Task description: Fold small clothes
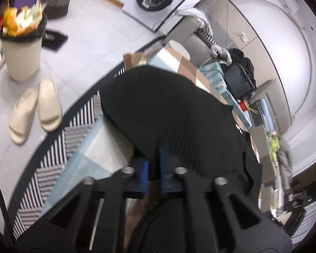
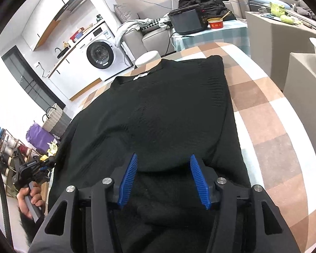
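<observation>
Here my left gripper is pinched tight on the near edge of the black sweater, a fold of knit caught between its blue pads. The sweater lies spread on the checked tablecloth, collar pointing toward the washing machine. My right gripper stands half open above the hem, pads gripping nothing.

One black sweater, two slippers
</observation>
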Tool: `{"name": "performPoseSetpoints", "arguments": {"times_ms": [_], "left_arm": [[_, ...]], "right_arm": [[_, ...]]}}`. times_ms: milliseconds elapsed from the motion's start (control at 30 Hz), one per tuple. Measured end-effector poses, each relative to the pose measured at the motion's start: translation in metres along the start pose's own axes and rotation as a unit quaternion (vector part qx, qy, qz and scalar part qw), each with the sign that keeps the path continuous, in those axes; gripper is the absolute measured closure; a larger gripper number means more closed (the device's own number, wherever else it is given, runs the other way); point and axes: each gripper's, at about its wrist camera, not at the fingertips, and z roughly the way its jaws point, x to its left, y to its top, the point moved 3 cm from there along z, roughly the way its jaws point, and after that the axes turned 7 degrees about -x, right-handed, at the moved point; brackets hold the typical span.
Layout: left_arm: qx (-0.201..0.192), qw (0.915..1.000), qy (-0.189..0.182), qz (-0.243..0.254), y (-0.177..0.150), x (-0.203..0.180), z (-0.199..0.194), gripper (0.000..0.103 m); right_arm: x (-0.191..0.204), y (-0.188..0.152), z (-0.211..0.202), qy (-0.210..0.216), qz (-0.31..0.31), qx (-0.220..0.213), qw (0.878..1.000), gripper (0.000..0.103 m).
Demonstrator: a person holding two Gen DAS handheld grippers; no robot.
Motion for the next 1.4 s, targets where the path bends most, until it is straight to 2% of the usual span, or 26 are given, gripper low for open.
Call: {"name": "performPoseSetpoints", "arguments": {"times_ms": [100, 200, 300, 367, 433, 533, 567, 600, 667, 733, 800, 867, 967, 1100, 1167, 1233, 1267, 1333, 1400], "left_arm": [[-0.038, 0.9979, 0.016, 0.051, 0.014, -0.019, -0.012, 0.099], [-0.074, 0.9897, 0.024, 0.120, 0.028, -0.057, -0.027, 0.099], [-0.097, 0.9752, 0.003, 0.199, 0.030, -0.113, -0.039, 0.099], [-0.096, 0.9618, -0.031, 0.254, 0.022, -0.162, -0.038, 0.099], [-0.066, 0.9473, -0.076, 0.304, 0.000, -0.206, -0.027, 0.099], [0.042, 0.9205, -0.142, 0.362, -0.053, -0.251, 0.007, 0.095], [0.067, 0.9149, -0.144, 0.371, -0.068, -0.254, 0.016, 0.094], [0.077, 0.9130, -0.138, 0.376, -0.077, -0.255, 0.020, 0.092], [0.087, 0.9175, -0.117, 0.370, -0.086, -0.240, 0.023, 0.083], [0.084, 0.9299, -0.116, 0.339, -0.081, -0.215, 0.016, 0.060], [0.066, 0.9453, -0.100, 0.303, -0.067, -0.185, 0.008, 0.044], [0.049, 0.9560, -0.069, 0.281, -0.051, -0.156, 0.003, 0.043], [0.039, 0.9615, -0.010, 0.272, -0.037, -0.120, 0.004, 0.043], [0.050, 0.9627, 0.017, 0.266, -0.040, -0.084, 0.009, 0.043], [0.060, 0.9622, 0.018, 0.265, -0.044, -0.075, 0.017, 0.050], [0.067, 0.9603, 0.022, 0.270, -0.048, -0.074, 0.024, 0.073], [0.069, 0.9594, 0.023, 0.273, -0.049, -0.071, 0.025, 0.076], [0.060, 0.9577, 0.025, 0.280, -0.050, -0.067, 0.026, 0.090], [0.053, 0.9595, 0.030, 0.275, -0.049, -0.066, 0.027, 0.092]], "right_arm": [[-0.003, 0.000, 0.000, -0.005, 0.003, 0.001, 1.000, 0.049], [-0.004, -0.001, -0.003, -0.002, 0.007, -0.001, 1.000, 0.049], [-0.004, 0.000, -0.006, 0.001, 0.009, -0.004, 1.000, 0.049], [-0.005, 0.002, -0.008, 0.001, 0.008, -0.006, 1.000, 0.049], [-0.006, 0.004, -0.012, 0.000, 0.009, -0.010, 1.000, 0.049], [-0.008, 0.006, -0.019, -0.004, 0.007, -0.017, 1.000, 0.049], [-0.009, 0.007, -0.020, -0.006, 0.009, -0.018, 1.000, 0.049], [-0.011, 0.007, -0.021, -0.008, 0.012, -0.018, 1.000, 0.049], [-0.013, 0.006, -0.024, -0.012, 0.016, -0.019, 1.000, 0.049], [-0.015, 0.006, -0.026, -0.014, 0.017, -0.020, 1.000, 0.049], [-0.017, 0.005, -0.027, -0.014, 0.015, -0.021, 1.000, 0.049], [-0.019, 0.005, -0.024, -0.013, 0.016, -0.019, 1.000, 0.048], [-0.021, 0.006, -0.017, -0.015, 0.015, -0.010, 1.000, 0.047], [-0.024, 0.008, -0.012, -0.025, 0.012, -0.004, 1.000, 0.047], [-0.027, 0.009, -0.011, -0.037, 0.010, -0.001, 0.999, 0.047], [-0.033, 0.010, -0.009, -0.056, 0.011, 0.007, 0.998, 0.047], [-0.036, 0.010, -0.008, -0.062, 0.014, 0.012, 0.998, 0.047], [-0.040, 0.010, -0.005, -0.073, 0.015, 0.020, 0.997, 0.047], [-0.041, 0.010, -0.001, -0.082, 0.006, 0.026, 0.996, 0.047]]}}
